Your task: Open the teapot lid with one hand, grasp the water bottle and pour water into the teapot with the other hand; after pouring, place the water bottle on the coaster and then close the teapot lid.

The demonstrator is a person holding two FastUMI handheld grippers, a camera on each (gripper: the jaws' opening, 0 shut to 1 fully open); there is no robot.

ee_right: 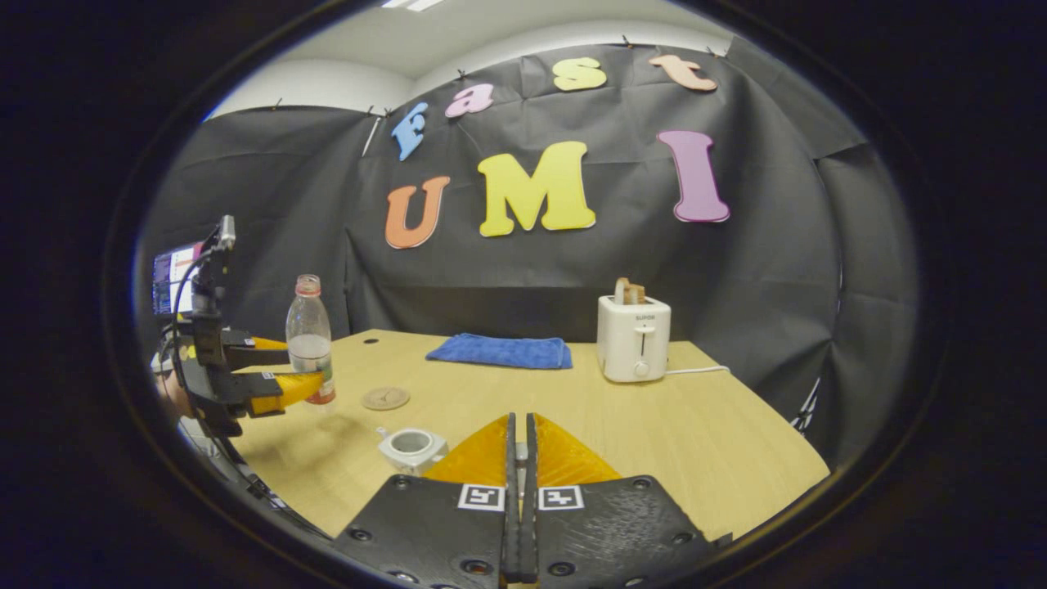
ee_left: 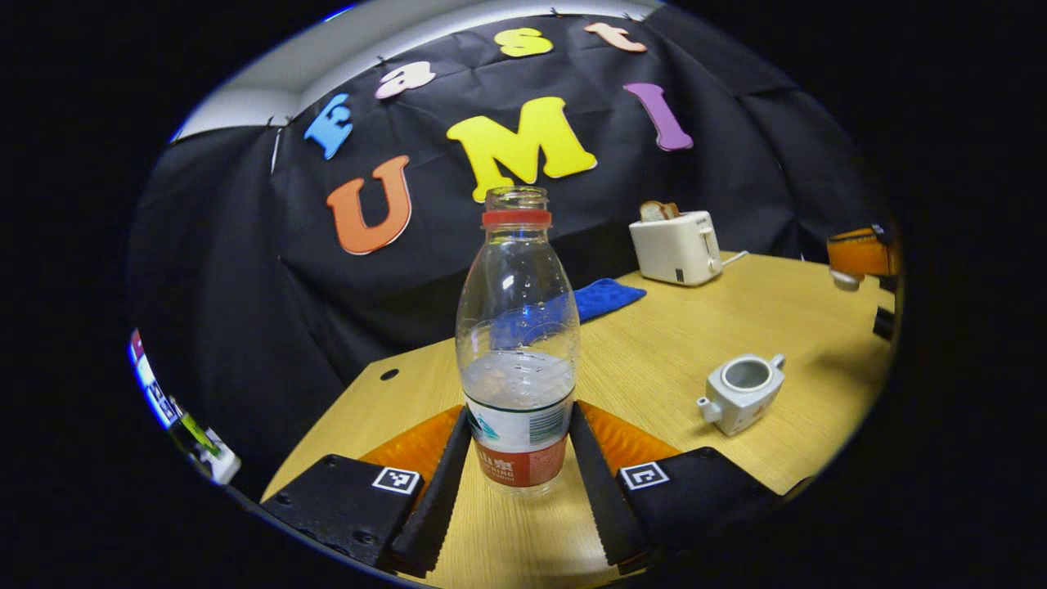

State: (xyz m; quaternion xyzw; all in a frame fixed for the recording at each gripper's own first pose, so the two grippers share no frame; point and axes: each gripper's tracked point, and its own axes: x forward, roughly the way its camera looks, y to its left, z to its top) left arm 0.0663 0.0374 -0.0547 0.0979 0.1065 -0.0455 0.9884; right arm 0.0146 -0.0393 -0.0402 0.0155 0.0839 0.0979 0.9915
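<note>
Two fingers of the left gripper [ee_left: 519,483] flank the lower body of the water bottle [ee_left: 517,352], one on each side and touching or nearly touching it at the label; whether they press on it cannot be told. Uncapped and upright, the bottle holds water in its lower part, and its base looks close to the wooden table [ee_left: 679,352], though contact is unclear. Right of the bottle and a little farther off, the teapot [ee_left: 741,391] sits on the table with its lid off and its mouth open. Beyond the bottle lies a blue cloth [ee_left: 605,296], and farther right of that a white toaster [ee_left: 676,245] with bread in its slots stands near the booth wall. From the right gripper view, the right gripper [ee_right: 520,474] has its fingers pressed nearly together on a small pale piece, too hidden to name. A round coaster [ee_right: 385,398] lies on the table just right of the bottle, between it and the teapot, which sits nearer the camera.
</note>
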